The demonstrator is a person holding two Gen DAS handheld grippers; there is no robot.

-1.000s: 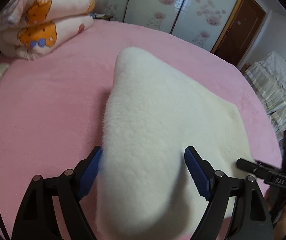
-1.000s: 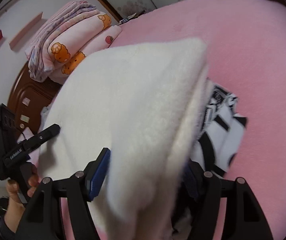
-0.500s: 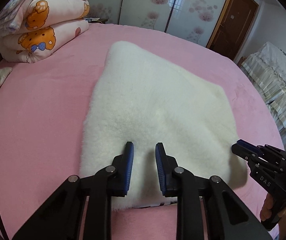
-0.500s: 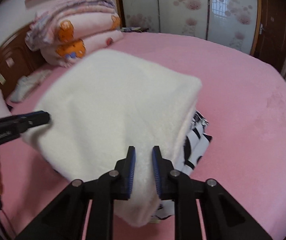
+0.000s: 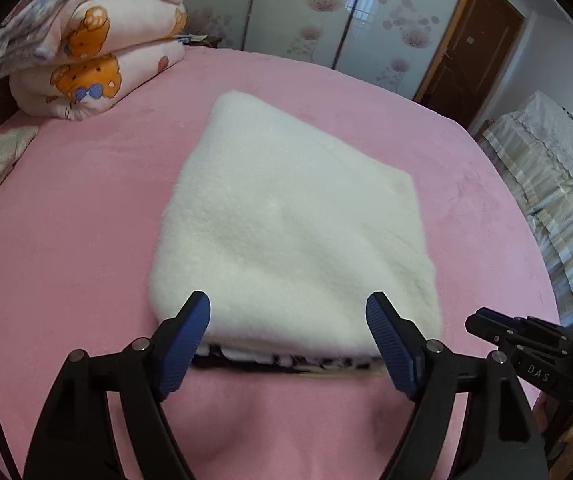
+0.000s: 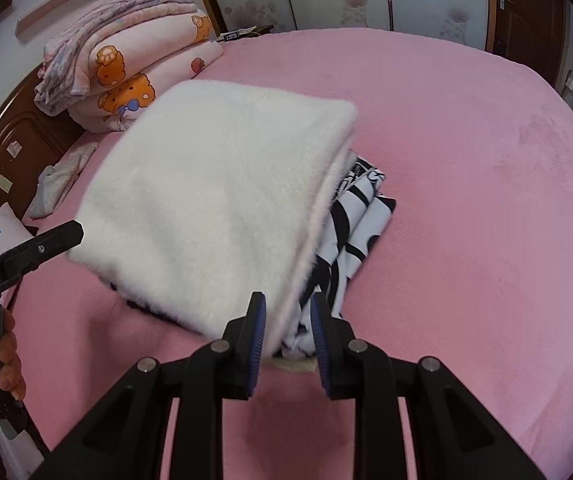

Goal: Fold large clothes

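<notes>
Fluffy white fleece garment (image 5: 286, 240) is lying folded in the middle of the pink bed (image 5: 66, 240), with its black-and-white patterned side (image 6: 350, 236) poking out from under the fleece along the right and near edges. Left gripper (image 5: 288, 338) has its blue-padded fingers spread wide, sitting just short of the near edge of the garment with nothing between them. Right gripper (image 6: 286, 336) is nearly closed, only a narrow gap left, and the near right corner of the garment sits right at that gap; can't really tell if it's pinching the cloth or just touching it. Beyond the garment, at the head of the bed, there's a stack of teddy-print quilts (image 6: 134, 68), and a small crumpled cloth (image 6: 60, 184) left of the garment by the wooden headboard (image 6: 10, 148).
</notes>
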